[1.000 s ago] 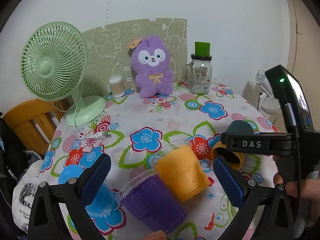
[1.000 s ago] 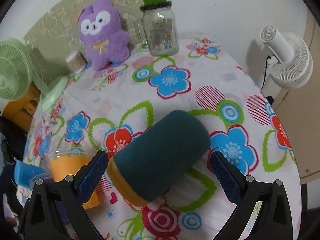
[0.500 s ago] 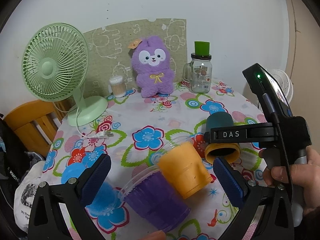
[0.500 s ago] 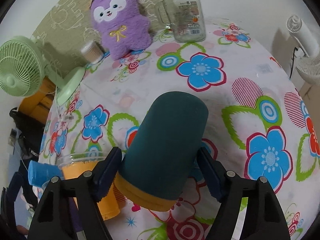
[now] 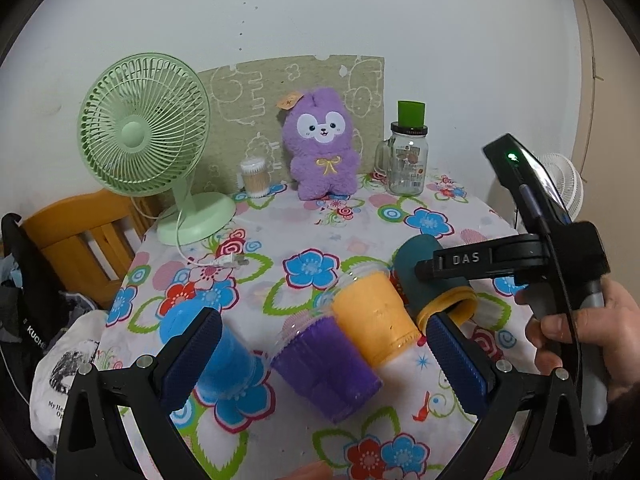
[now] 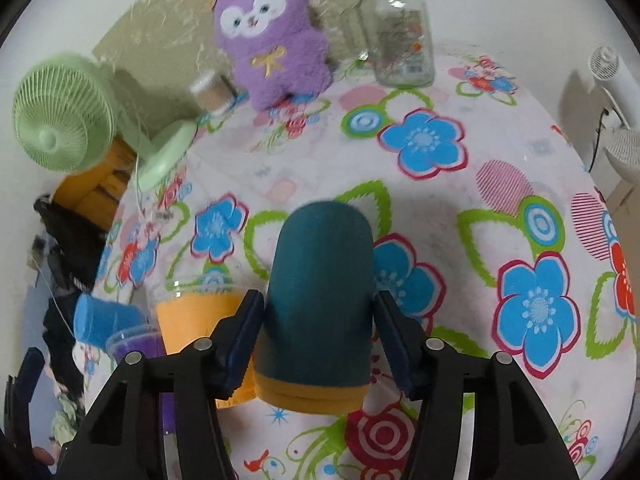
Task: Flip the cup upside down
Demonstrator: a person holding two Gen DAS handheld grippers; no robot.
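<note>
A dark teal cup with an orange rim [image 6: 320,300] lies tilted between the fingers of my right gripper [image 6: 320,344], which is shut on it, rim towards the camera. It also shows in the left wrist view [image 5: 428,276], held by the right gripper, lifted off the floral tablecloth [image 5: 280,240]. My left gripper [image 5: 320,364] is open and empty, above an orange cup [image 5: 372,316], a purple cup [image 5: 328,364] and a blue cup [image 5: 224,360] lying on their sides.
A green desk fan [image 5: 148,140] stands at the back left, with its cord on the cloth. A purple plush toy [image 5: 320,148], a cotton swab jar [image 5: 254,178] and a glass jar [image 5: 408,160] stand along the back. A white fan [image 6: 616,96] stands off the right edge.
My right gripper has closed on the teal cup and turned it, base pointing away, lifting it. The left gripper has drawn back a little, still open.
</note>
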